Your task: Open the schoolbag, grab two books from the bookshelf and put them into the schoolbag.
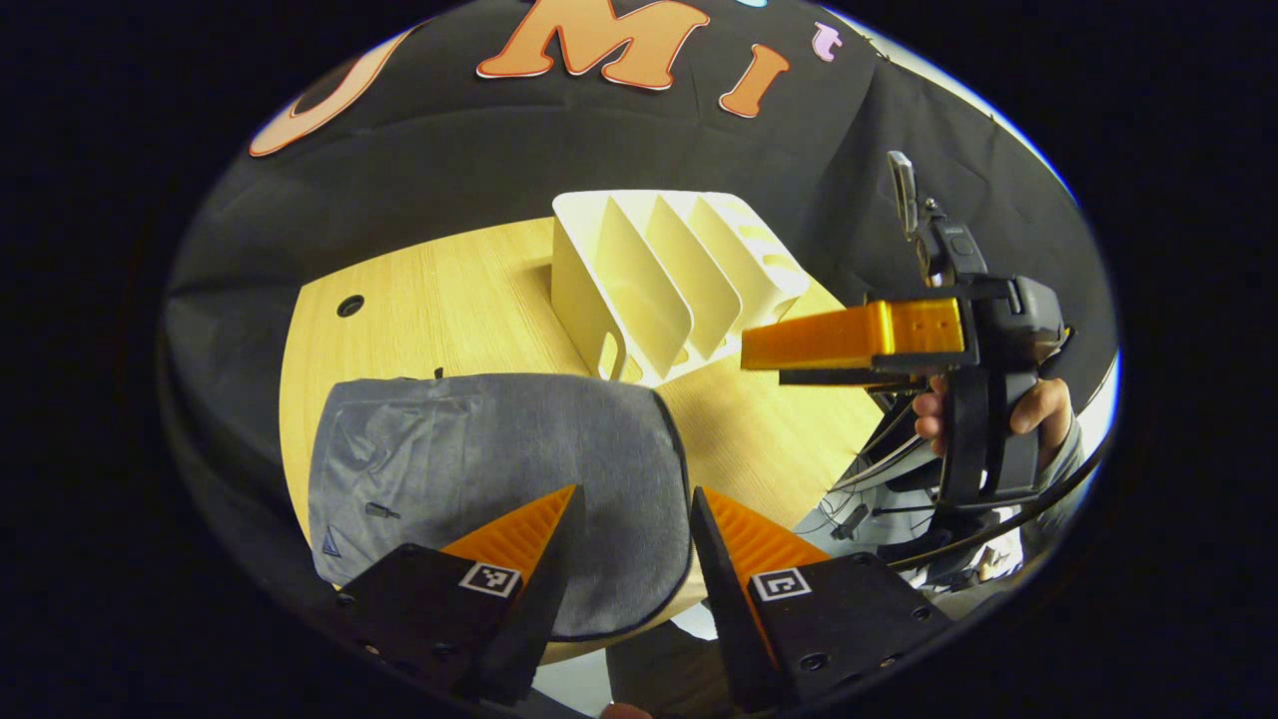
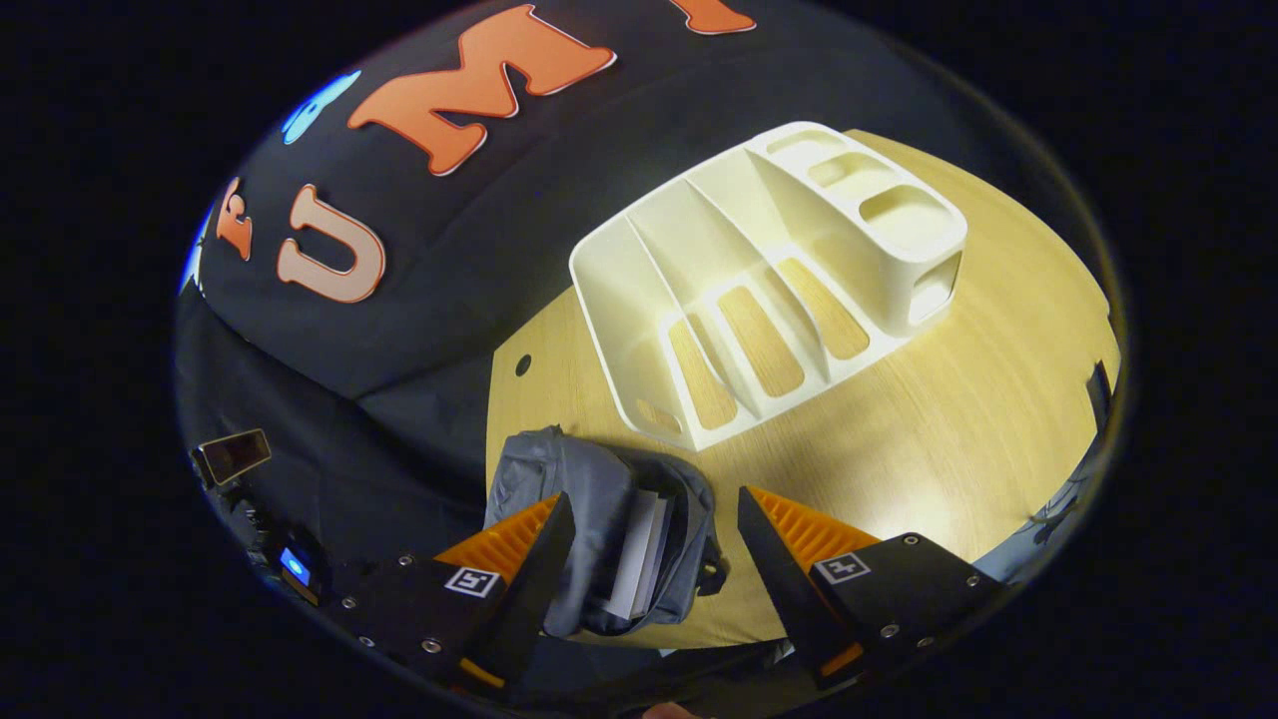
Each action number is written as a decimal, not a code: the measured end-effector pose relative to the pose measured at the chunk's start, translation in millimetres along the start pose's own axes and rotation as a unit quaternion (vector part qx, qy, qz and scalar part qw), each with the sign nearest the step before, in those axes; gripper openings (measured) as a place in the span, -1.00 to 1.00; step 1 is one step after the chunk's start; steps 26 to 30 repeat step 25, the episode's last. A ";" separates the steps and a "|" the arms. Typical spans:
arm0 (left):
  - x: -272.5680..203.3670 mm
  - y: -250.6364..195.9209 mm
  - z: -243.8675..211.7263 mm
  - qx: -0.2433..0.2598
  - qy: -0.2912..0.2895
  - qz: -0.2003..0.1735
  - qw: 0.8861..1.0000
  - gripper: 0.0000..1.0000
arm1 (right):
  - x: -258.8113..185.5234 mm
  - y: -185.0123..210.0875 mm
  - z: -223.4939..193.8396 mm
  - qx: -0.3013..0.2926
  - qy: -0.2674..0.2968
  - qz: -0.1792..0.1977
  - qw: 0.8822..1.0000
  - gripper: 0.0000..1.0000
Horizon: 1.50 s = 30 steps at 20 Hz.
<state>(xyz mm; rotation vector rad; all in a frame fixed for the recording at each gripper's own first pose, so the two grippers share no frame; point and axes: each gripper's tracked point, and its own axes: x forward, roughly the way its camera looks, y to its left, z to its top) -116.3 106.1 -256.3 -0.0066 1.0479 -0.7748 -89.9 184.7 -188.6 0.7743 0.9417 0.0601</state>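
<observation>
Schoolbag lay at counter near edge, mouth open, books inside; bookshelf w/ bare slots sat toward far edge. Both grippers, left gripper and right gripper, spread, holding nothing. Fabric prob soft, floppy; grab by rim.

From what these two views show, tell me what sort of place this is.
Likely a staged recording booth, not a home: a black cloth wall backs a wooden table holding a white bookshelf and a grey schoolbag, with books inside.
</observation>
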 end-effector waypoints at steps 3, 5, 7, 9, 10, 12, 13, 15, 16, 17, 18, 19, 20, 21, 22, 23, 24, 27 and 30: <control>0.6 -16.5 15.6 -0.009 -0.020 0.009 1.000 0.51 | -14.3 -9.4 24.3 -0.020 -0.025 0.008 0.999 0.96; 2.2 -27.2 34.7 -0.011 -0.047 0.028 0.998 0.77 | -26.9 -18.0 45.9 -0.052 -0.052 -0.001 0.997 0.97; -0.9 -43.3 60.8 -0.004 -0.088 0.043 0.995 0.80 | -39.0 -23.6 70.2 -0.092 -0.089 -0.007 0.992 0.97; -1.5 -59.9 91.3 0.000 -0.138 0.065 0.988 0.93 | -55.2 -27.1 94.5 -0.134 -0.128 -0.012 0.983 0.95; -3.8 -67.4 107.0 0.001 -0.166 0.078 0.983 0.94 | -63.9 -28.0 107.8 -0.153 -0.147 -0.015 0.977 0.97; -6.4 -79.9 137.1 0.003 -0.223 0.100 0.970 0.95 | -80.6 -26.9 131.1 -0.186 -0.186 -0.017 0.965 0.96; -12.3 -89.5 151.5 0.007 -0.251 0.111 0.961 0.96 | -91.0 -26.5 142.3 -0.200 -0.206 -0.015 0.958 0.95; -23.2 -104.2 177.7 0.025 -0.308 0.135 0.942 0.95 | -109.1 -25.0 167.0 -0.224 -0.246 -0.010 0.943 0.96; -26.9 -109.9 186.1 0.034 -0.325 0.149 0.933 0.94 | -117.2 -22.7 178.2 -0.234 -0.262 -0.007 0.936 0.96; -31.4 -115.9 193.4 0.039 -0.343 0.163 0.924 0.94 | -124.2 -20.2 187.9 -0.242 -0.276 -0.005 0.930 0.95; -37.5 -123.9 199.1 0.040 -0.360 0.171 0.916 0.94 | -129.8 -20.4 196.5 -0.250 -0.284 -0.002 0.926 0.95; -45.1 -135.7 202.5 0.036 -0.379 0.177 0.908 0.94 | -136.9 -21.8 203.0 -0.257 -0.291 0.002 0.921 0.95; -53.1 -143.8 208.2 0.029 -0.399 0.184 0.898 0.94 | -143.4 -22.3 210.9 -0.264 -0.301 0.007 0.916 0.95; -57.9 -146.5 218.7 0.020 -0.415 0.192 0.889 0.94 | -150.5 -24.4 218.6 -0.272 -0.313 0.012 0.910 0.95; -66.8 -149.8 223.2 0.011 -0.436 0.200 0.877 0.94 | -157.5 -25.0 225.4 -0.281 -0.324 0.016 0.903 0.95; -70.9 -151.6 224.0 0.003 -0.453 0.209 0.867 0.94 | -162.5 -26.6 232.2 -0.291 -0.334 0.017 0.896 0.95; -75.7 -154.0 229.3 -0.007 -0.472 0.216 0.855 0.93 | -166.5 -28.1 238.7 -0.301 -0.343 0.018 0.890 0.94; -75.4 -157.8 239.2 -0.016 -0.480 0.215 0.850 0.93 | -170.5 -28.2 244.0 -0.310 -0.350 0.019 0.884 0.94; -75.4 -157.8 239.2 -0.016 -0.480 0.215 0.850 0.93 | -170.5 -28.2 244.0 -0.310 -0.350 0.019 0.884 0.94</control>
